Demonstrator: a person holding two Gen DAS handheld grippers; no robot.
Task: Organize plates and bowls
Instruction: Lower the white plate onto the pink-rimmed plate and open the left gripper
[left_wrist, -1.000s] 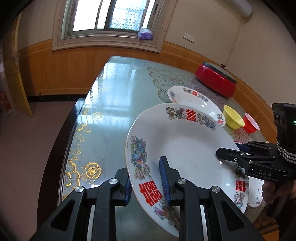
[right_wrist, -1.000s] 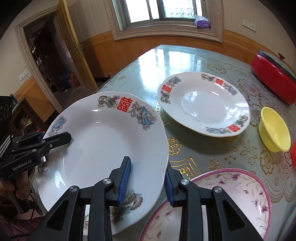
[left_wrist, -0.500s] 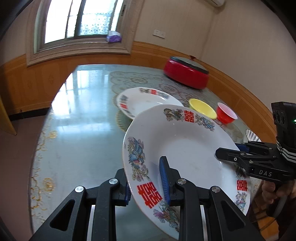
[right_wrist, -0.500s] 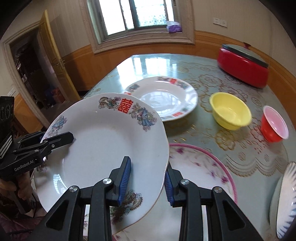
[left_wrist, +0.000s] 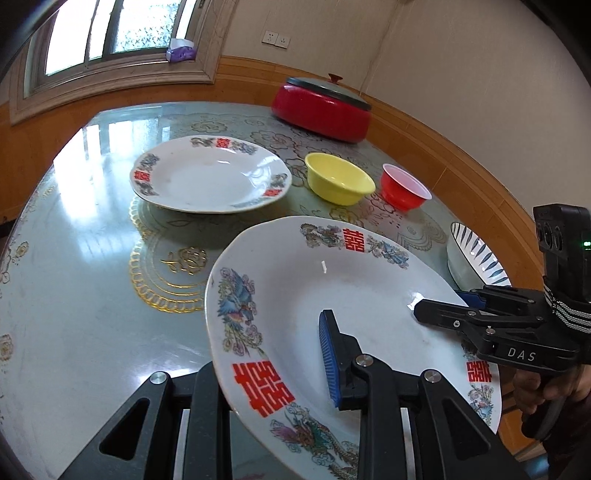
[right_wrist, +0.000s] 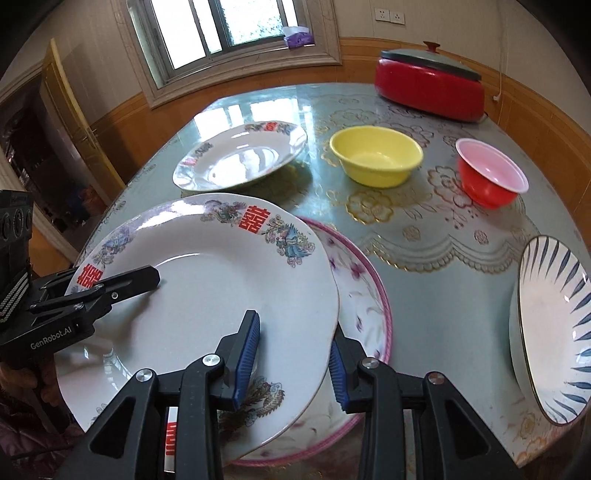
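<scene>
Both grippers hold one large white plate (left_wrist: 332, 280) (right_wrist: 207, 280) with red characters and bird patterns, tilted above the table. My left gripper (left_wrist: 269, 369) (right_wrist: 122, 284) is shut on its left rim, one finger under the plate. On the right rim my right gripper (right_wrist: 291, 362) (left_wrist: 439, 304) is shut as well. Partly beneath the held plate lies a pink-rimmed plate (right_wrist: 362, 295). A matching white plate (left_wrist: 207, 177) (right_wrist: 240, 158) sits farther back. To its right stand a yellow bowl (left_wrist: 340, 179) (right_wrist: 376, 155) and a red bowl (left_wrist: 404, 186) (right_wrist: 487, 177).
A blue-striped bowl (right_wrist: 550, 302) (left_wrist: 472, 258) sits at the table's right edge. A red lidded cooker (left_wrist: 321, 107) (right_wrist: 428, 88) stands at the back. The glass-topped table (left_wrist: 92, 229) has bare surface on the left. A hand (left_wrist: 546, 384) holds the right gripper's handle.
Both grippers have carried the plate sideways to the right across the table. It now hangs over the pink-rimmed plate, and the bowls and striped bowl have come into view.
</scene>
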